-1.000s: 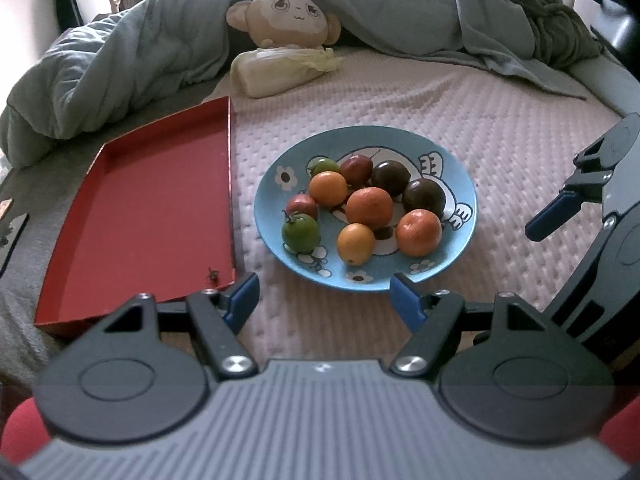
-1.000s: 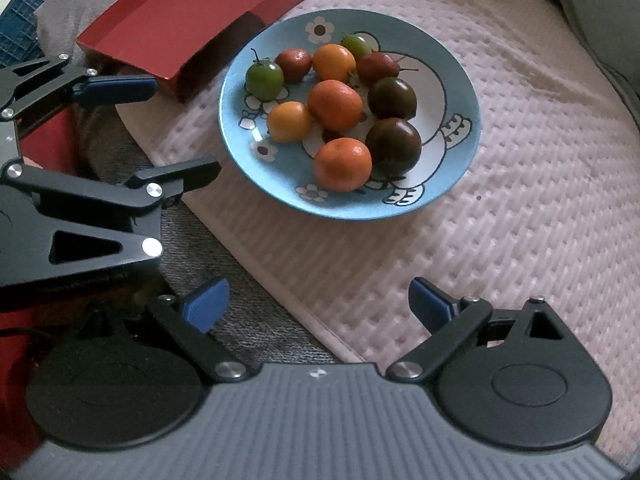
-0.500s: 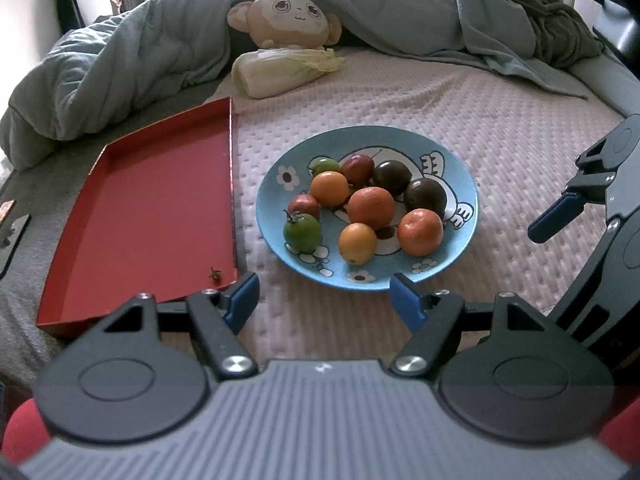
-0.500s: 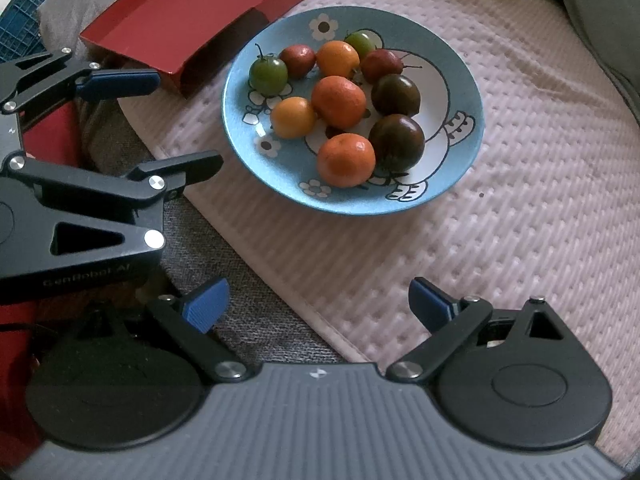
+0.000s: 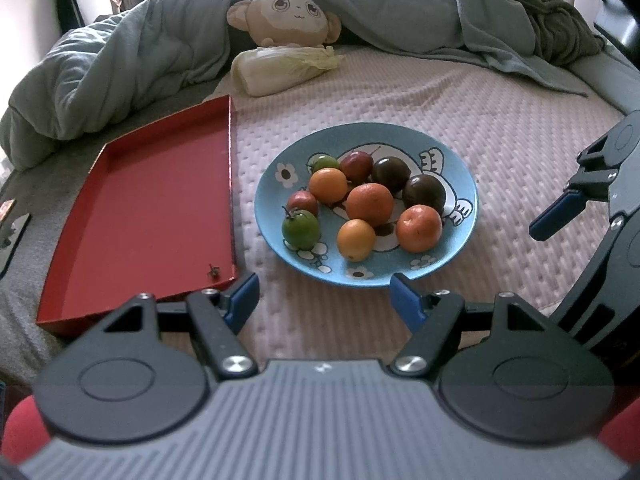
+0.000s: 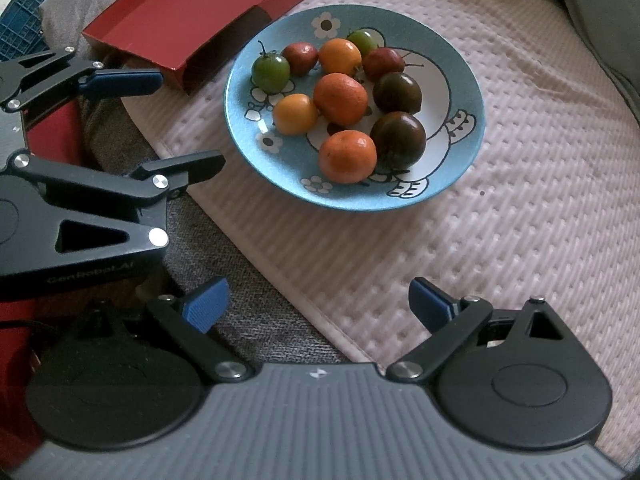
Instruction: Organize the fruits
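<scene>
A blue plate (image 5: 460,168) with a cartoon print lies on the pink quilted mat and holds several small fruits: oranges (image 5: 370,204), green ones (image 5: 301,229), reddish ones (image 5: 358,164) and dark purple ones (image 5: 424,194). Left of the plate lies a shallow red tray (image 5: 152,208) with only a tiny stem scrap in its near corner. My left gripper (image 5: 324,294) hovers open just before the plate's near rim, nothing between its fingers. In the right wrist view my right gripper (image 6: 320,302) is open and empty over the mat's edge, well short of the plate (image 6: 240,92). The left gripper (image 6: 168,120) shows there at the left.
A plush toy (image 5: 288,12), a pale cabbage (image 5: 280,68) and a rumpled grey-green duvet (image 5: 120,68) lie beyond the plate. The right gripper's finger (image 5: 560,220) juts in at the right edge. A blue crate (image 6: 20,20) sits at the far left of the right wrist view.
</scene>
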Demonstrator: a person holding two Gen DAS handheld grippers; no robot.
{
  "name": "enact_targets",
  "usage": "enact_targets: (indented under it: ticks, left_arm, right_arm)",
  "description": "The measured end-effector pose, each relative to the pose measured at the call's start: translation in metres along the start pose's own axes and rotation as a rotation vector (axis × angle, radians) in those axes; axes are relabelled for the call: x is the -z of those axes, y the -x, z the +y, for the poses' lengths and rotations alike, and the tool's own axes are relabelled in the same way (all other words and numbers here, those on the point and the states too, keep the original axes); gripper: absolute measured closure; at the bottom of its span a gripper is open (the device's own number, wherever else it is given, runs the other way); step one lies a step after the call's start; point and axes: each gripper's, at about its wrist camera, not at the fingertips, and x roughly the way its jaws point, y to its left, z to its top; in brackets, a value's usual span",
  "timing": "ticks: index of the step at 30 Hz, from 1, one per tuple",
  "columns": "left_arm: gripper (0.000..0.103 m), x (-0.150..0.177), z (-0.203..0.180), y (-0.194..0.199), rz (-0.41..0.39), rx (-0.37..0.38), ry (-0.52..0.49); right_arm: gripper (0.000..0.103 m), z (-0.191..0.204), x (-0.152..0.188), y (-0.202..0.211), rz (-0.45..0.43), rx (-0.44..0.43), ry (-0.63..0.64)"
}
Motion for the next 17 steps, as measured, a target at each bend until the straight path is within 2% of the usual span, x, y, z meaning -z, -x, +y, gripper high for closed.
enact_targets:
  ticks: [17]
  left_arm:
    - [0.03, 0.0006, -0.0054, 0.0036, -0.028, 0.003, -0.024]
  right_arm:
    - [0.005, 0.0007, 0.0011, 0.0017, -0.001, 0.0, -0.004]
